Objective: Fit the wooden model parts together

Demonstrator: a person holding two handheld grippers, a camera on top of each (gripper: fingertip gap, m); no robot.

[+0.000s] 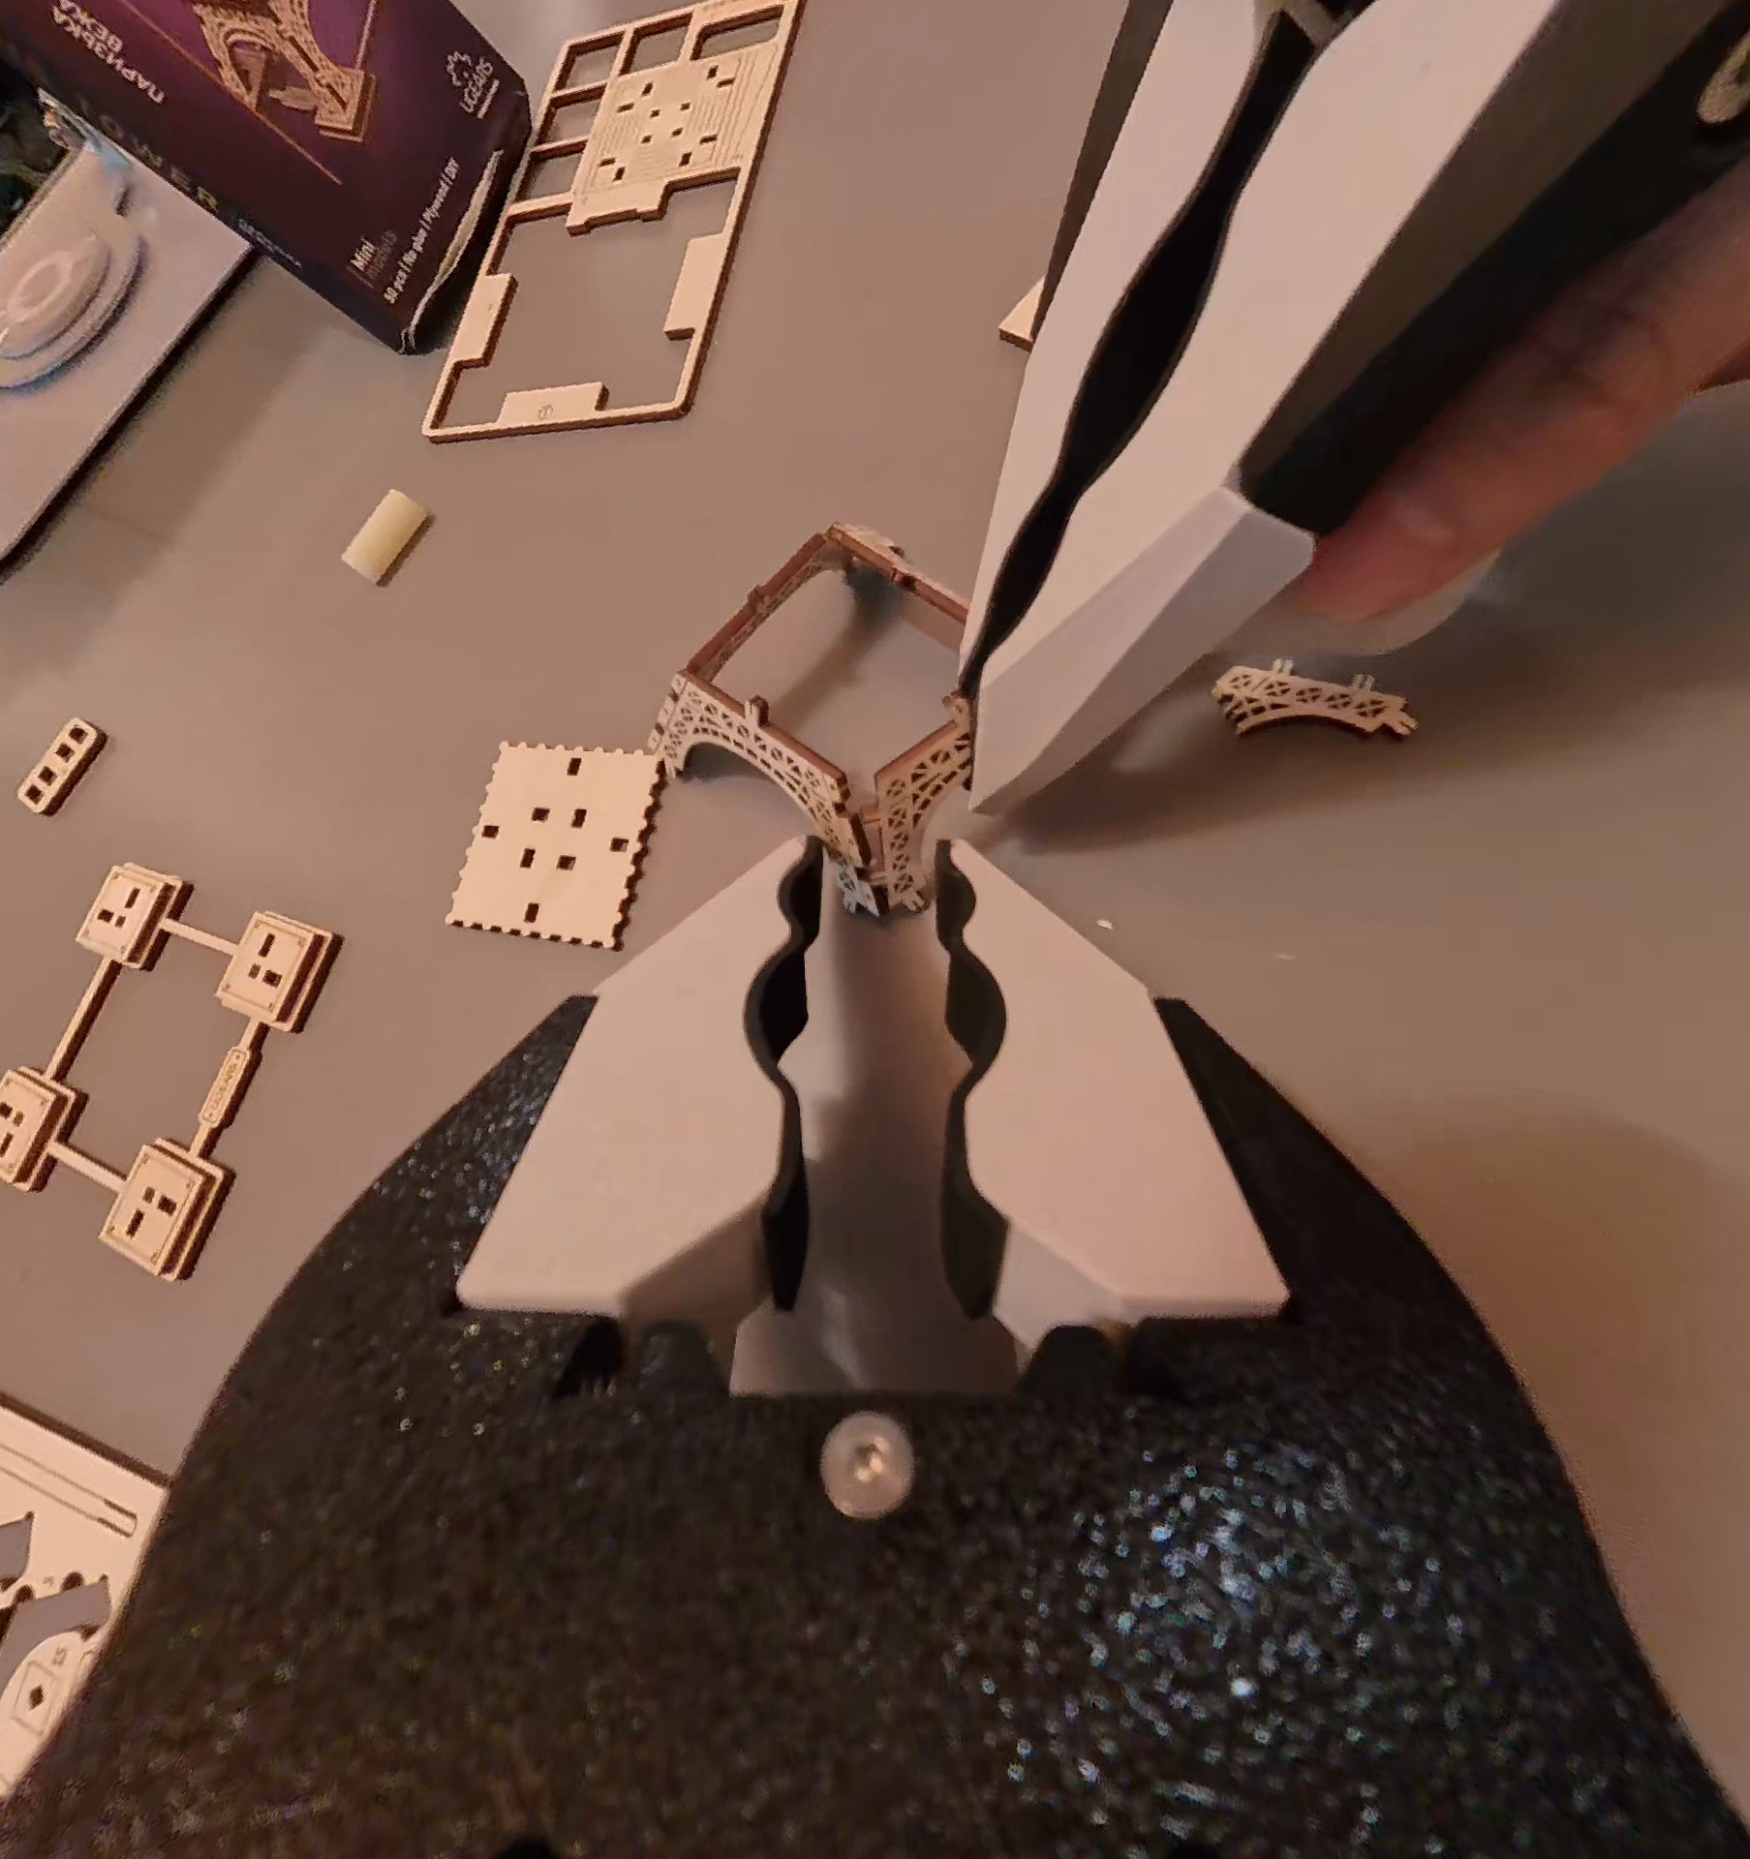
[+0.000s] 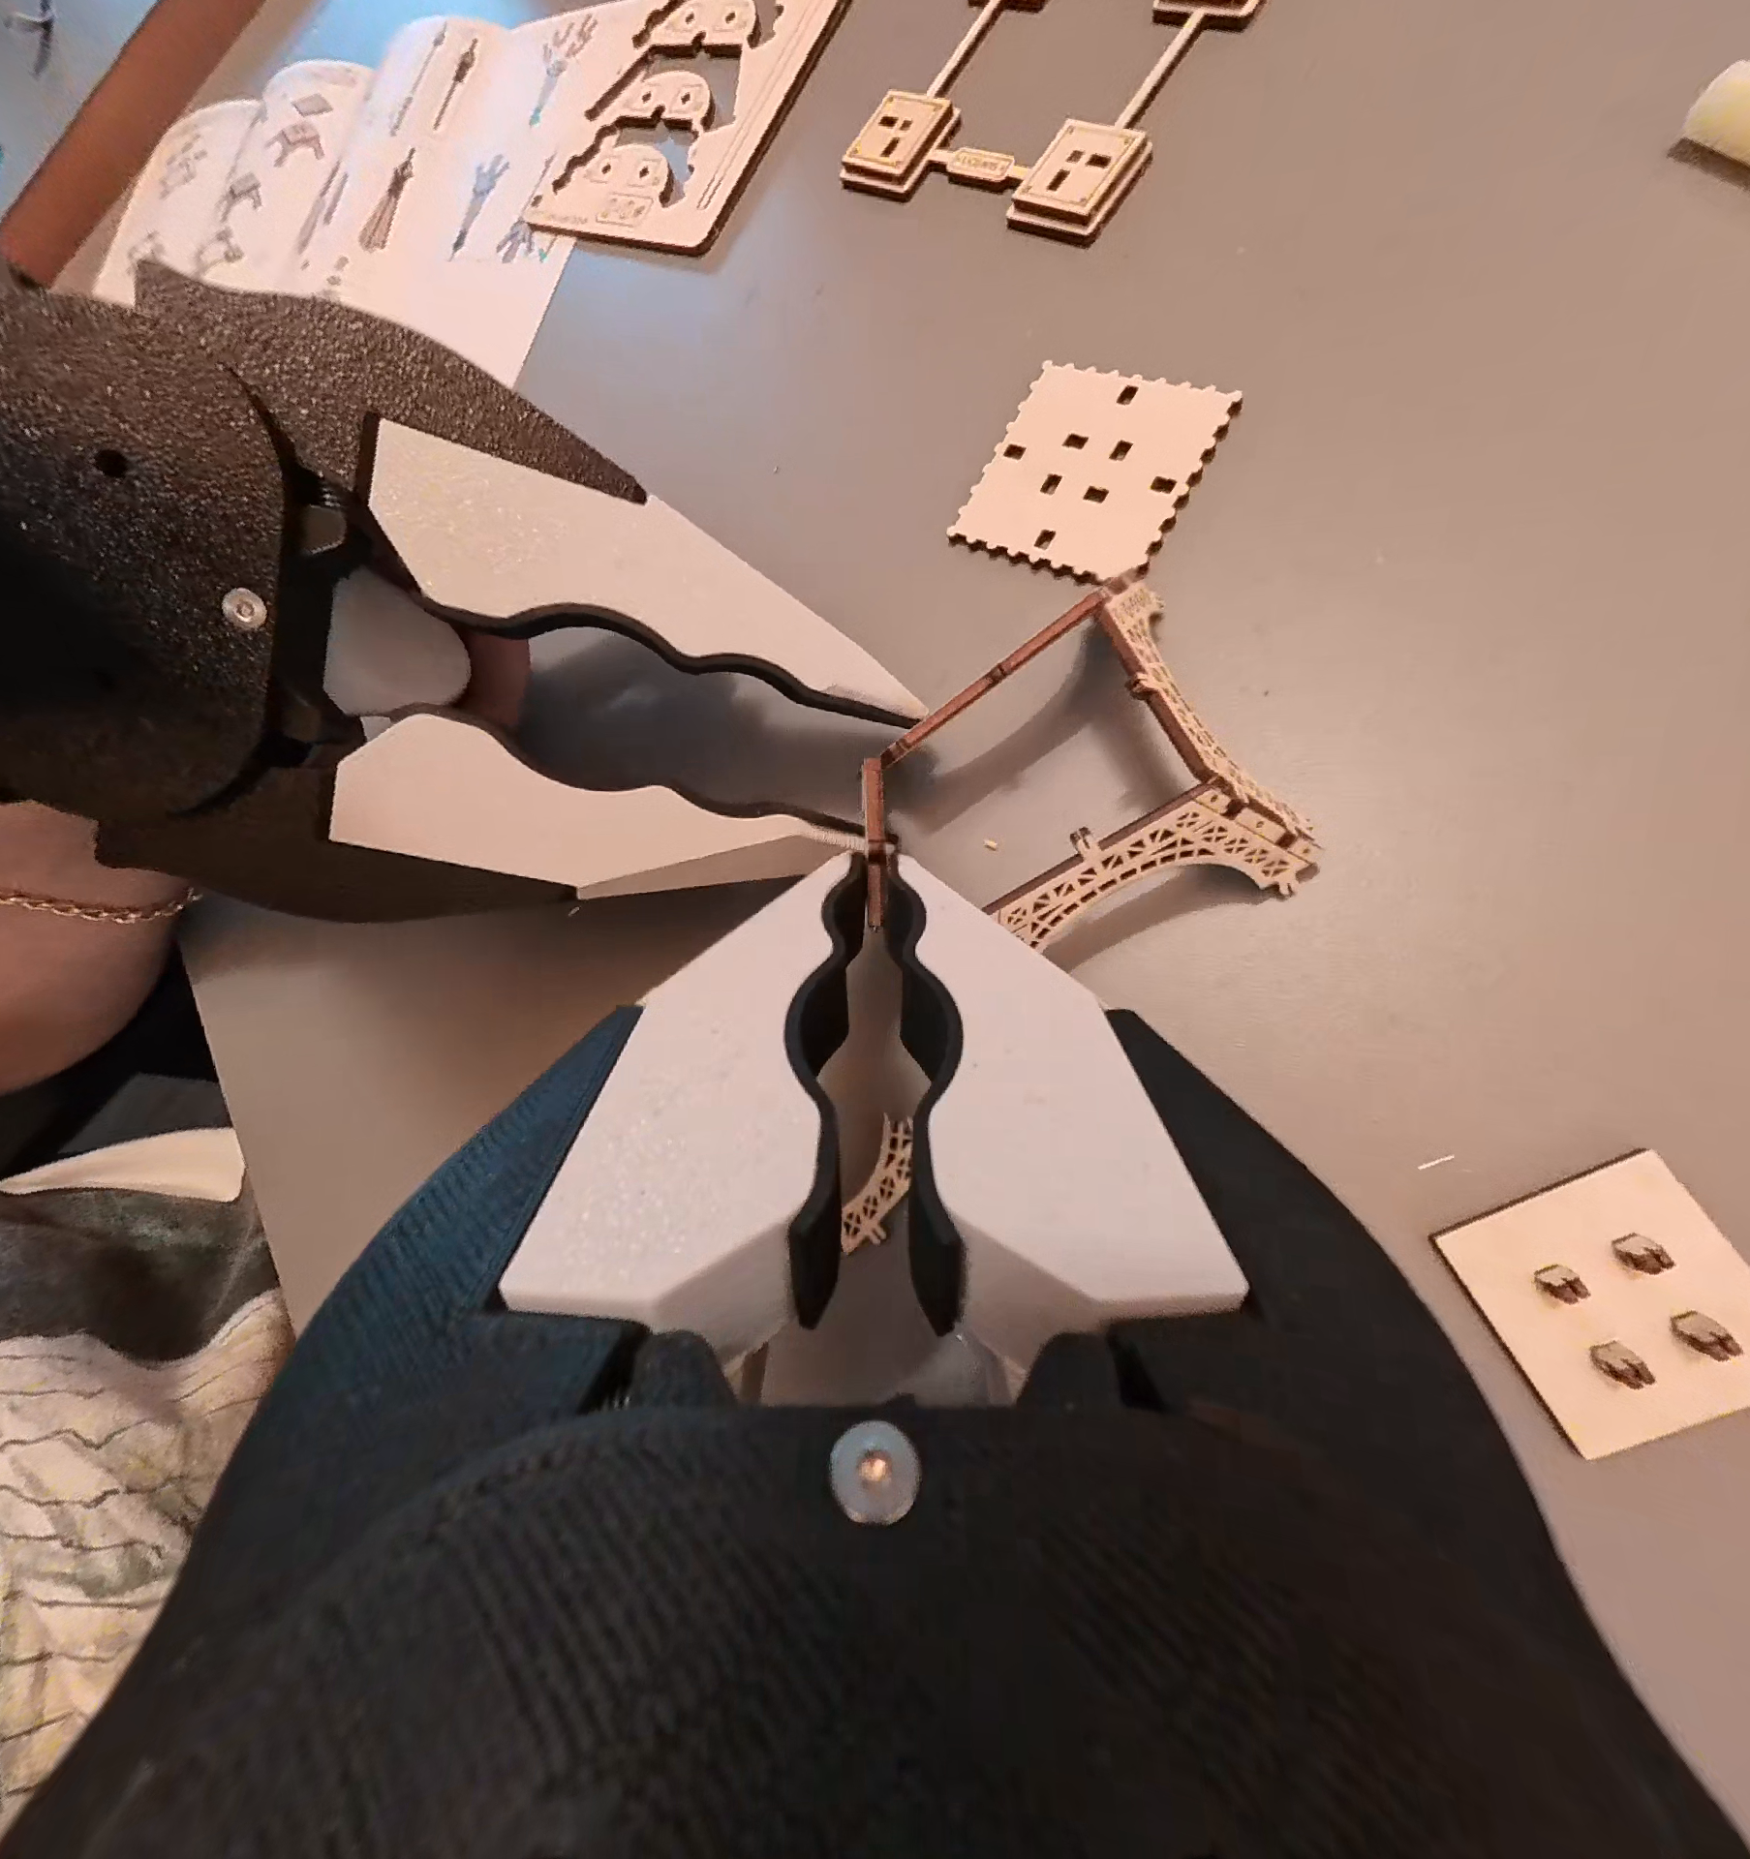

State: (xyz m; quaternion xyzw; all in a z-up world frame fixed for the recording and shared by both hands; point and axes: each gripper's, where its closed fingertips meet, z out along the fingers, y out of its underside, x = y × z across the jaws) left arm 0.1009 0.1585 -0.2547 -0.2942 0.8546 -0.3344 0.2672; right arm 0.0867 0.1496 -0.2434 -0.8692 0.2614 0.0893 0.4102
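Note:
A square frame of wooden lattice arches (image 1: 750, 744) stands on the grey table (image 1: 1353, 1006); it also shows in the right wrist view (image 2: 1203, 775). My left gripper (image 1: 881, 855) brackets its near corner leg, one fingertip on each side. From the right wrist view, the left gripper (image 2: 889, 773) touches that corner from the left. My right gripper (image 2: 870, 875) is shut on the top edge of the adjoining arch panel; in the left wrist view it (image 1: 963, 694) comes down from the upper right. A loose arch piece (image 1: 1313, 699) lies behind it.
A slotted square plate (image 1: 554, 845) lies left of the frame. A base with four square pads (image 1: 146, 1066), a small three-hole piece (image 1: 61, 765), a cream stub (image 1: 385, 535), an emptied part sheet (image 1: 609, 211) and the kit box (image 1: 277, 131) lie farther left. A card with small pieces (image 2: 1635, 1308) lies right. The tips of both grippers are at nearly the same place. The slotted square plate (image 1: 554, 845) is about 6 cm from my left fingertips. Look for it in the right wrist view (image 2: 1075, 468) too.

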